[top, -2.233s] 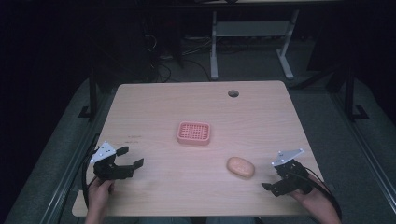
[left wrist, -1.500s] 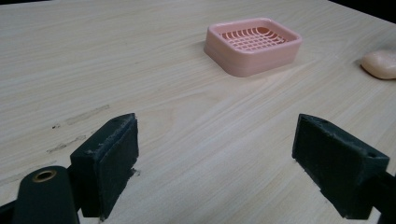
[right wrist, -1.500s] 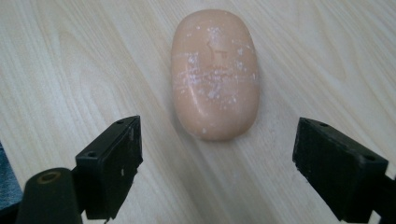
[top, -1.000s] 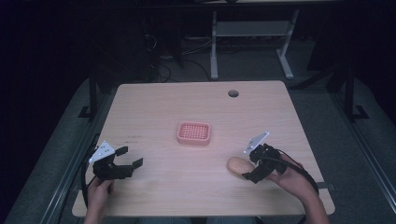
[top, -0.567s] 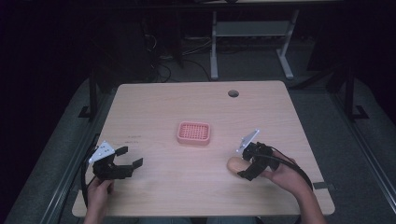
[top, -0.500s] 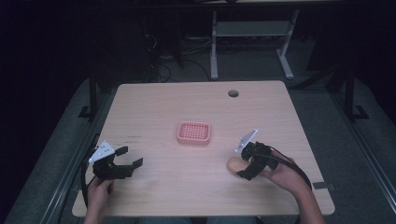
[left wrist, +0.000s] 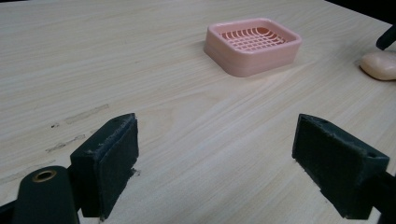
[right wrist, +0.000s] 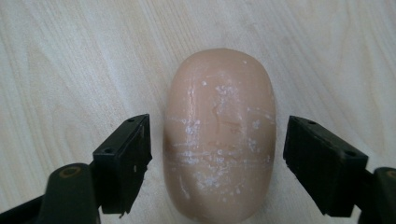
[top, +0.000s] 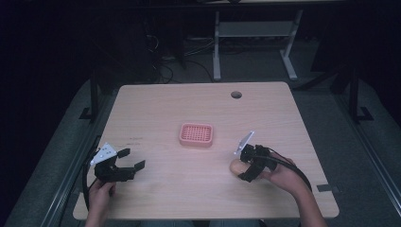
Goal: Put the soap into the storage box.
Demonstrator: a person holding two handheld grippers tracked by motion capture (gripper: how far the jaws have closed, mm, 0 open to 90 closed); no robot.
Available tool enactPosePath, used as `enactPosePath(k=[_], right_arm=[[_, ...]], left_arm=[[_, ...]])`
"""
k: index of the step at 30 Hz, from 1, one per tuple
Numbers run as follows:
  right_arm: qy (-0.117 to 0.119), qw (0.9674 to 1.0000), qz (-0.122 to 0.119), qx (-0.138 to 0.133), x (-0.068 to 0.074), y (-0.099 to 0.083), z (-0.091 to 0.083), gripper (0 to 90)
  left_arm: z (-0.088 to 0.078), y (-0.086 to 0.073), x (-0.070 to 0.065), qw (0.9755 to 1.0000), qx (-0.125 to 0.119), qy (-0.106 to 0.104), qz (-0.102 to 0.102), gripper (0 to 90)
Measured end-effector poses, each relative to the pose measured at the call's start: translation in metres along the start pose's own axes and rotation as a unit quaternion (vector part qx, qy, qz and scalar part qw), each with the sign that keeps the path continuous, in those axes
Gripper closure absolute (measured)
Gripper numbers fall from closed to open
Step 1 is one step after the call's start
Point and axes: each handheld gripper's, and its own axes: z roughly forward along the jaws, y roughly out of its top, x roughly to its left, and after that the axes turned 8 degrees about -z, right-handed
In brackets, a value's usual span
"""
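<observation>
On the table [top: 156, 109], one soap bar [right wrist: 219, 135] sits between the closing right gripper [right wrist: 217, 158] jaws, untouched.

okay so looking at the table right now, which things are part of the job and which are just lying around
In the job: bar of soap, between the right gripper's closing jaws, not yet clamped; pink soap dish, likely.
Lying about: cable hole in the table; left gripper, open, idle.

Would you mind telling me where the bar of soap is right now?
In the high view the soap lies on the table, right of centre, below and right of the pink soap dish, between the right gripper's jaws, pads not yet touching.
</observation>
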Motion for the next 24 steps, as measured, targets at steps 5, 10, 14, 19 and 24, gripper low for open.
enactPosePath(k=[5, 10, 14, 19, 24], right_arm=[[0.003, 0.9999, 0.001, 0.012, -0.003, 0.001, 0.005, 25.5], [0.003, 0.9998, 0.002, 0.02, -0.003, 0.002, 0.008, 26.5], [0.008, 0.9997, 0.001, 0.023, -0.003, 0.003, 0.01, 28.7], [0.009, 0.9996, -0.003, 0.026, -0.004, 0.004, 0.012, 30.6], [0.012, 0.9996, -0.002, 0.027, -0.004, 0.004, 0.012, 30.8]], left_arm=[[0.0, 0.0, 0.0, 1.0, 0.001, 0.0, 0.002, 14.3], [0.0, 0.0, 0.0, 1.0, 0.001, 0.0, 0.0, 14.3], [0.0, 0.0, 0.0, 1.0, 0.0, 0.0, 0.0, 14.3], [0.0, 0.0, 0.0, 1.0, 0.0, -0.001, 0.0, 14.2], [0.0, 0.0, 0.0, 1.0, 0.0, -0.001, 0.0, 14.3]])
